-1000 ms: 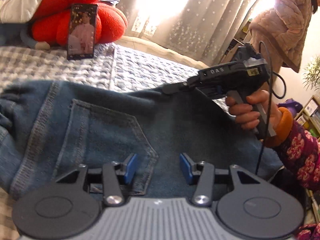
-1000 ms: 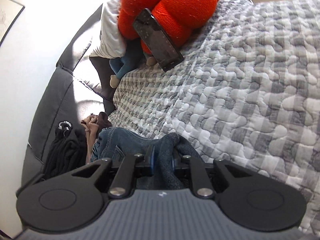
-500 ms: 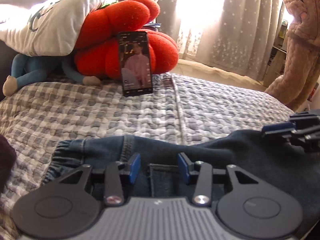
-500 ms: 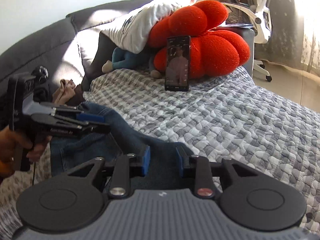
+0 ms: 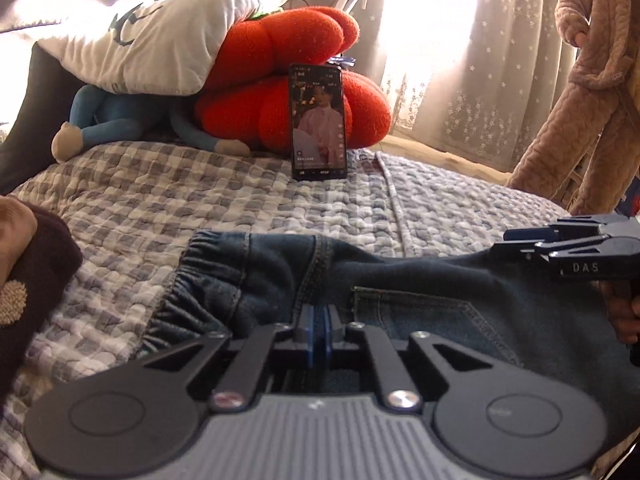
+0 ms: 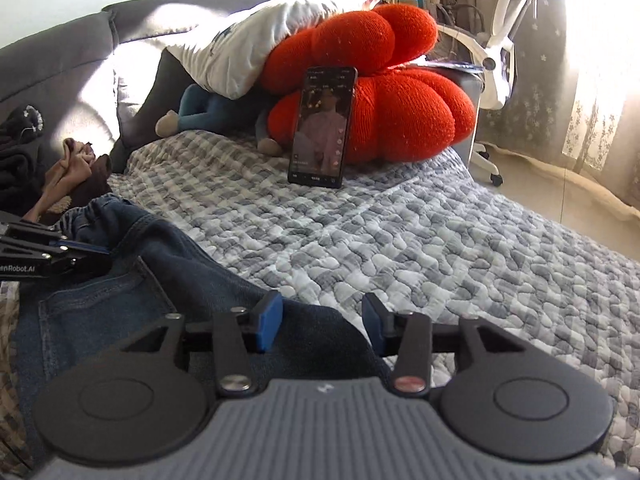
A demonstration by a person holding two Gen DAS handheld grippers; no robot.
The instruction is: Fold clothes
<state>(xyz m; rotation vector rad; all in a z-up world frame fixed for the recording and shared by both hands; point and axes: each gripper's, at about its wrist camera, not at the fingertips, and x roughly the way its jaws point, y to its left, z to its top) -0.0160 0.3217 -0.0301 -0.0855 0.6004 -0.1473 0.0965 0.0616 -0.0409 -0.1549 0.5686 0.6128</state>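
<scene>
Dark blue jeans (image 5: 440,280) lie on the checked quilt (image 5: 160,200), elastic waistband to the left and back pocket up. My left gripper (image 5: 319,332) is closing; its blue pads are nearly together, pinching the denim at the centre seam below the waistband. In the right wrist view the jeans (image 6: 120,288) lie at lower left. My right gripper (image 6: 323,326) is opening over their edge, pads apart and pressing on nothing. Each gripper shows in the other's view: the right gripper (image 5: 520,240) at the far right, the left gripper (image 6: 106,258) at the far left.
A phone (image 5: 319,122) stands propped against a red cushion (image 5: 280,60) at the head of the bed, beside a white pillow (image 5: 160,40) and a plush toy (image 5: 112,120). A person in a beige quilted robe (image 5: 580,80) stands at right. Dark clothing (image 5: 40,280) lies left. An office chair (image 6: 500,40) stands beyond the bed.
My left gripper moved to the waistband seam and its jaws went from wide apart to nearly together. My right gripper rolled upright, let go of the denim and spread its pads.
</scene>
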